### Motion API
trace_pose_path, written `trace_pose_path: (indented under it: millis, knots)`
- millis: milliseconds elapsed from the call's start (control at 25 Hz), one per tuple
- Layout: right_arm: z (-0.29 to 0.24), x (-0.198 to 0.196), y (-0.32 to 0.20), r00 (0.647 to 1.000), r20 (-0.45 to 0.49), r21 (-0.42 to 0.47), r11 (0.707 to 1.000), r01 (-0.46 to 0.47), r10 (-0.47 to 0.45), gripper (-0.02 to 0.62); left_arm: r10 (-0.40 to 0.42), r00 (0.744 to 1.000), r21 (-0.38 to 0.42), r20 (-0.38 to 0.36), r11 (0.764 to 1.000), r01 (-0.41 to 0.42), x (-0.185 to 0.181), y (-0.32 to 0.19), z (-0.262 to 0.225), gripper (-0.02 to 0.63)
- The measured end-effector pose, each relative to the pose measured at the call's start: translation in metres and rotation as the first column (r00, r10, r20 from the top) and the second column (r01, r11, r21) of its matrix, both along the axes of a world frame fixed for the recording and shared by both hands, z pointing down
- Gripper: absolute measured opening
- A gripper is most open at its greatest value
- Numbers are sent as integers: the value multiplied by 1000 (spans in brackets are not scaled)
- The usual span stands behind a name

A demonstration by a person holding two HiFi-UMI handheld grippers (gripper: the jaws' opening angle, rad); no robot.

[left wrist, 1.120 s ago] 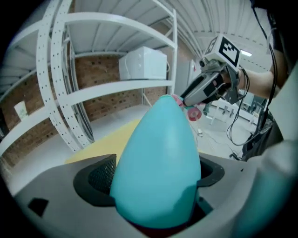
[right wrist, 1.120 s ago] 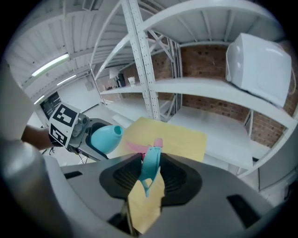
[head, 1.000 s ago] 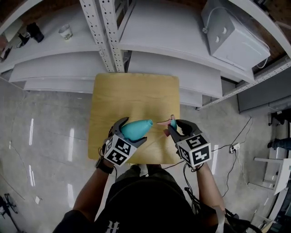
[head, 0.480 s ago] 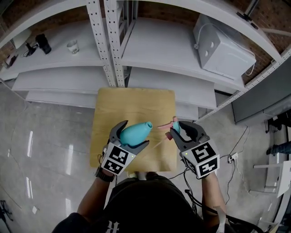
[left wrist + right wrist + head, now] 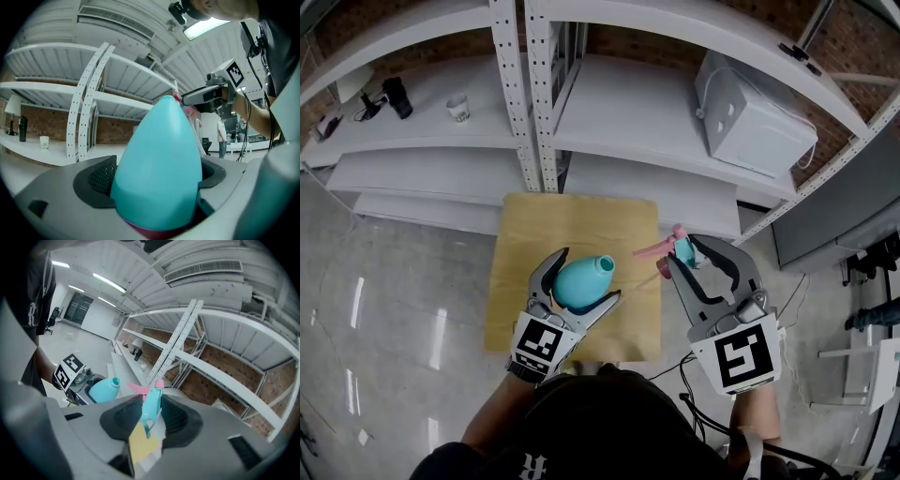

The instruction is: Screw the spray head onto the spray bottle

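Step in hand, by our reading: lining the two parts up in the air before mating; no thread was engaged yet

- Left gripper was clamped on the bottle, pads pressed on its wide teal body, pink base tucked back between the jaws
- Right gripper was closed on the spray head, pinching its slim teal body
- Both parts hung above the table, near each other but clearly apart (a gap showed between neck and head in the head view)

Pointing:
- The bottle's long axis ran along the left gripper's own line, roughly level; its open neck aimed away from the person and off to the right, toward the spray head
- The head stood about upright between the right jaws, and its pink nozzle reached left toward the bottle
- We could not tell which way its collar faced

Next move, as we judged it: turn the head so its collar meets the open neck square, bring the two axes into one line, close the gap, then twist one part against the other. A skewed start would likely cross the thread
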State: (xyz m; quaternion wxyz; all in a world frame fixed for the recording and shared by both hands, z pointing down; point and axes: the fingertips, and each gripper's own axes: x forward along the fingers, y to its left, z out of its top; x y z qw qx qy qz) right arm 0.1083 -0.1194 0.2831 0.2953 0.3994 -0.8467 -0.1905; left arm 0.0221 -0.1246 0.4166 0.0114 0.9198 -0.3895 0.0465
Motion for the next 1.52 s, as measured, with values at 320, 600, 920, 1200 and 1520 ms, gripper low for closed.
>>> trace_pose_path:
  millis: [320,600,920,1200,1520]
  knots:
    - [-59,-1,5,998,-61,142,990,9,-1,127,-3,999,-14,-52,1000,2,-1,-2,0,476]
    - [-105,-1,7,998,-32,235,971,-51,60,128,45,987,-58,-157,997,-55,12,4,3,476]
    - [-119,-20,9,994,-102,324,946,-7,43,128,92,981,-105,-170,988,-111,27,14,11,476]
    - [-90,-40,15,990,-140,306,951,48,-5,128,100,976,-118,-192,985,-124,32,14,3,476]
    - [-41,-64,18,975,-189,204,966,156,-117,128,119,972,-81,-201,987,-138,38,14,-24,476]
